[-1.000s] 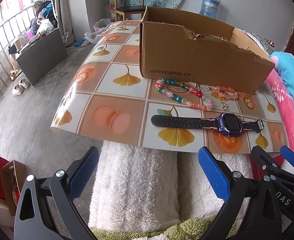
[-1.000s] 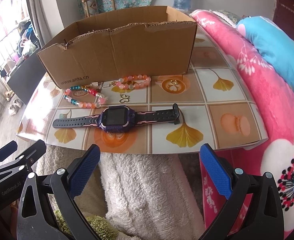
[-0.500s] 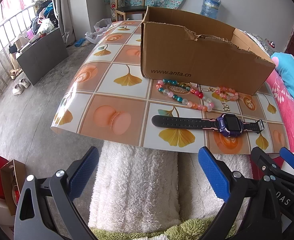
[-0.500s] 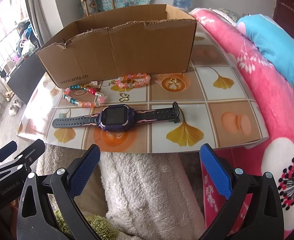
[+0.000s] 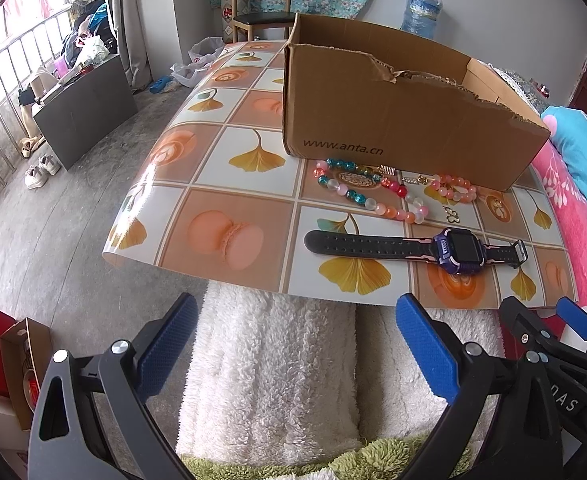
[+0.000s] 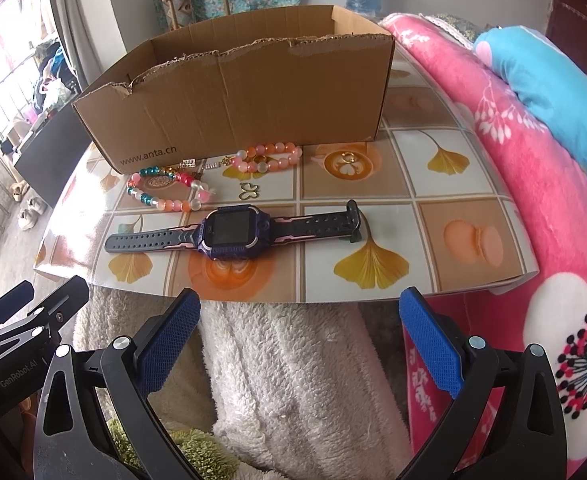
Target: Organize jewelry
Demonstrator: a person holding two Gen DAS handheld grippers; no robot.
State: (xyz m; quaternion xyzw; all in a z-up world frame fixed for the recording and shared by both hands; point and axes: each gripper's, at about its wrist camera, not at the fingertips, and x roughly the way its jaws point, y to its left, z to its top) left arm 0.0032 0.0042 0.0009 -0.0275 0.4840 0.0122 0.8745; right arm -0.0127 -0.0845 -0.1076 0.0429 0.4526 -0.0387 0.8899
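Note:
A purple smartwatch (image 6: 231,233) (image 5: 459,250) with a black strap lies flat near the table's front edge. Behind it sit a multicolour bead bracelet (image 6: 165,192) (image 5: 367,194), a pink bead bracelet (image 6: 269,158) (image 5: 453,189), a small gold butterfly charm (image 6: 250,191) (image 5: 450,213), a gold ring (image 6: 347,157) and small gold clasps (image 5: 387,169). An open cardboard box (image 6: 245,96) (image 5: 393,120) stands behind the jewelry. My left gripper (image 5: 297,344) and right gripper (image 6: 299,336) both hang open and empty, short of the table edge, side by side.
The table (image 5: 221,208) wears a tiled ginkgo-print cover. A white fluffy cloth (image 6: 293,380) hangs below its front edge. A pink floral blanket (image 6: 553,240) and blue pillow (image 6: 553,72) lie to the right. A chair (image 5: 259,4), a water jug (image 5: 421,14) and floor clutter stand at the back and left.
Both views have drifted very slightly closer to the table. Nothing on the table has moved, and both grippers stay open.

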